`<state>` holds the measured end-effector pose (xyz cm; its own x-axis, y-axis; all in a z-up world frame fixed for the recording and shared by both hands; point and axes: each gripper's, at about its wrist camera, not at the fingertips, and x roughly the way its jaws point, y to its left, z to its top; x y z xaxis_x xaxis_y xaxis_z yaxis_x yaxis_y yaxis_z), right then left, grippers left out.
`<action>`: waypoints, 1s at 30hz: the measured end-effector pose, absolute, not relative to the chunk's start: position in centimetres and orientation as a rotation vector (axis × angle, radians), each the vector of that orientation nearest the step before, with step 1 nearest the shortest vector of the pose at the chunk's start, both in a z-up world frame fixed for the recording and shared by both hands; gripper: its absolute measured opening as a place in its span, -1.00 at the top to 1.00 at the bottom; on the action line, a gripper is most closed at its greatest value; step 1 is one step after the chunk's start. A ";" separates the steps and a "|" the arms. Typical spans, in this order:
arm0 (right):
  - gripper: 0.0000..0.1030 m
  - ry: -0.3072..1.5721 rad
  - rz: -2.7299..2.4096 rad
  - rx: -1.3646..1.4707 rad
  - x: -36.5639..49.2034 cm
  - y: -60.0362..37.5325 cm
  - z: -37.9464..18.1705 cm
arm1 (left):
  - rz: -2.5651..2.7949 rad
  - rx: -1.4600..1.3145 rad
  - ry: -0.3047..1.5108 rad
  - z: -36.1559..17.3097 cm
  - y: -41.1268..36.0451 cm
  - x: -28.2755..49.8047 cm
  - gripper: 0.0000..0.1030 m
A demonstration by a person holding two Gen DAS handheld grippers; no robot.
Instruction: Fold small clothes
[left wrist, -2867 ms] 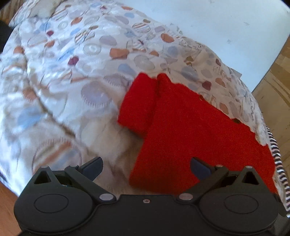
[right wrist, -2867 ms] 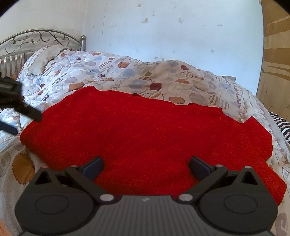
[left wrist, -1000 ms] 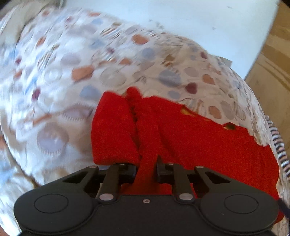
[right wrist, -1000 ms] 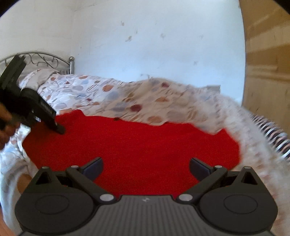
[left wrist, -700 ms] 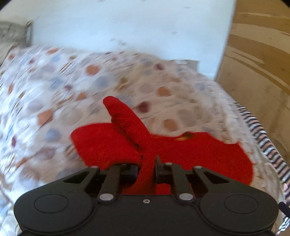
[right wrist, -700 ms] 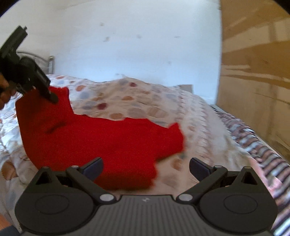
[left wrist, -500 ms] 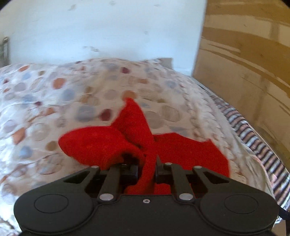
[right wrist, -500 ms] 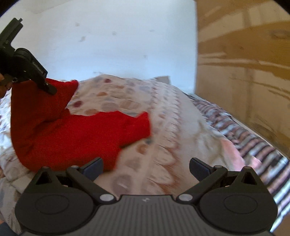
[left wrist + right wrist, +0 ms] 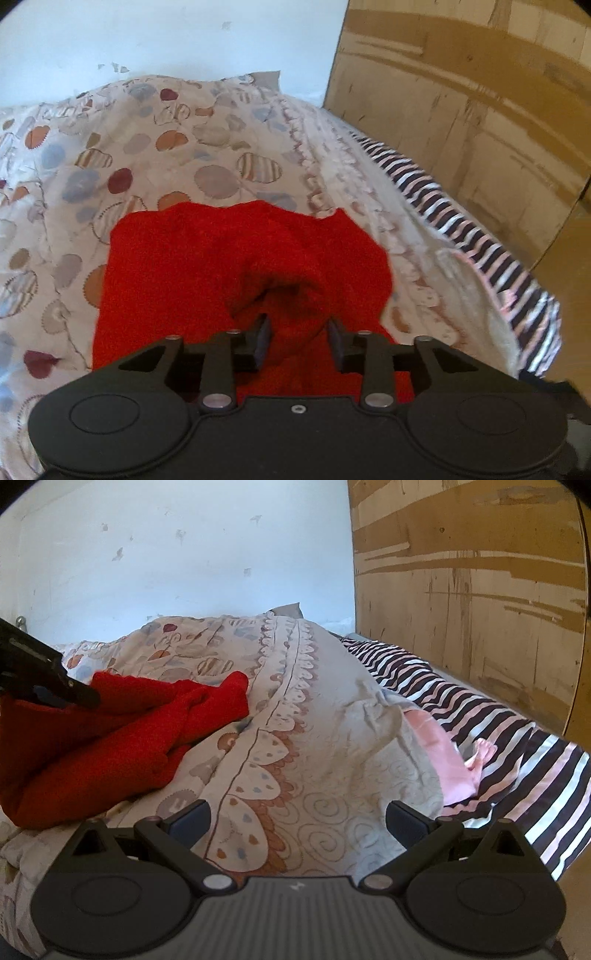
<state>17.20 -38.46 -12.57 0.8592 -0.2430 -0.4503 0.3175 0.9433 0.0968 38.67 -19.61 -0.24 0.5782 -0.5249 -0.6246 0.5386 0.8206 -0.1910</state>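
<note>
Here we see the red garment (image 9: 192,266) doubled over on the quilt (image 9: 147,155), bunched between our left gripper's (image 9: 299,341) parted fingers; our right gripper (image 9: 297,818) gapes wide.

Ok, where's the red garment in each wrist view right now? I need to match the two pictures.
Left wrist view: the red garment fills the lower centre, bunched up just ahead of the left gripper, whose jaws stand apart.
Right wrist view: it lies at the left edge, beside the open right gripper, not between its fingers.
Shared landmark: the striped sheet to the right of the patterned duvet.
</note>
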 end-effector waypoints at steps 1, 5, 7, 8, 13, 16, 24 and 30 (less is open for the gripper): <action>-1.00 0.448 -0.292 0.175 17.3 -38.5 -12.6 | -0.633 0.006 0.713 0.0 -19.4 38.5 -0.04; -1.00 0.446 -0.279 0.200 17.5 -38.5 -12.5 | -0.680 -0.024 0.623 1.3 -18.3 36.4 -0.49; -1.00 0.448 -0.275 0.213 17.7 -38.6 -12.6 | -0.665 -0.014 0.579 1.9 -17.8 35.2 -0.77; -1.00 0.446 -0.273 0.219 17.7 -38.7 -12.6 | -0.652 -0.007 0.560 2.0 -17.4 34.6 -0.82; -1.00 0.408 -0.237 0.256 18.7 -39.4 -11.7 | -0.560 0.087 0.499 1.8 -16.0 32.6 -0.98; -1.00 0.378 -0.194 0.286 19.9 -39.8 -10.5 | -0.506 0.167 0.483 0.9 -15.7 31.7 -0.98; -1.00 0.430 -0.008 0.420 25.8 -40.3 -7.8 | -0.469 0.262 0.489 -1.1 -15.2 31.3 -0.78; -1.00 0.403 0.180 0.544 30.0 -39.9 -5.7 | -0.489 0.273 0.505 -1.5 -15.0 31.7 -0.24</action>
<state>29.99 -39.86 -5.74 0.9066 0.2704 -0.3239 -0.0602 0.8427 0.5350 31.70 -14.99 -1.50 0.7648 -0.3779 -0.5217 0.5093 0.8506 0.1305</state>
